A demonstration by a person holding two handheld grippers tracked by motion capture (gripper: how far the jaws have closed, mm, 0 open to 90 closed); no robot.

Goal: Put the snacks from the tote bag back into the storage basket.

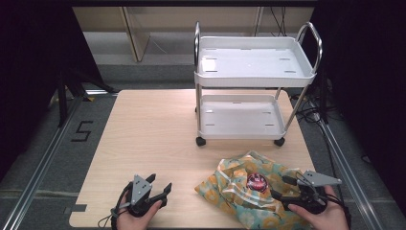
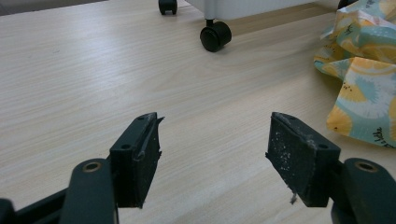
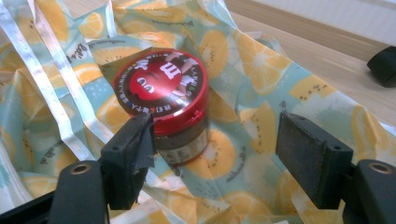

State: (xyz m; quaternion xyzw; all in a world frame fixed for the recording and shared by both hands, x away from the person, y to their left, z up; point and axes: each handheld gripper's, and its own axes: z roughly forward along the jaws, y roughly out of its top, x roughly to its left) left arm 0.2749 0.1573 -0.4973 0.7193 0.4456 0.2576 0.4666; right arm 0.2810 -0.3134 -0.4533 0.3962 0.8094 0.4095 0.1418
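Here, the small round jar with a red printed lid [image 3: 163, 100] lies tilted on the crumpled plastic bag printed with orange and kiwi slices on pale teal [image 3: 252, 60], just ahead of the right gripper [image 3: 212, 154] and nearer its left jaw than its right; the left jaw's tip overlaps the jar's lower edge in the right gripper view, though whether it touches cannot be told. The right gripper's jaws stand wide apart and hold nothing. From the high view the jar [image 1: 257, 182] sits in a hollow of the bag [image 1: 230, 184], just beyond the right gripper [image 1: 287, 188], which rests on the bag's near edge in the person's hand.

The left gripper [image 2: 215, 154] has its jaws spread as well, with bare light wooden tabletop [image 2: 93, 79] between and ahead of them (the bag's corner [image 2: 364, 93] lies off past the right jaw). Farther ahead of those jaws stands a black caster [image 2: 215, 35] of the white two-tier trolley with chrome handles [image 1: 253, 72], well apart from both grippers.
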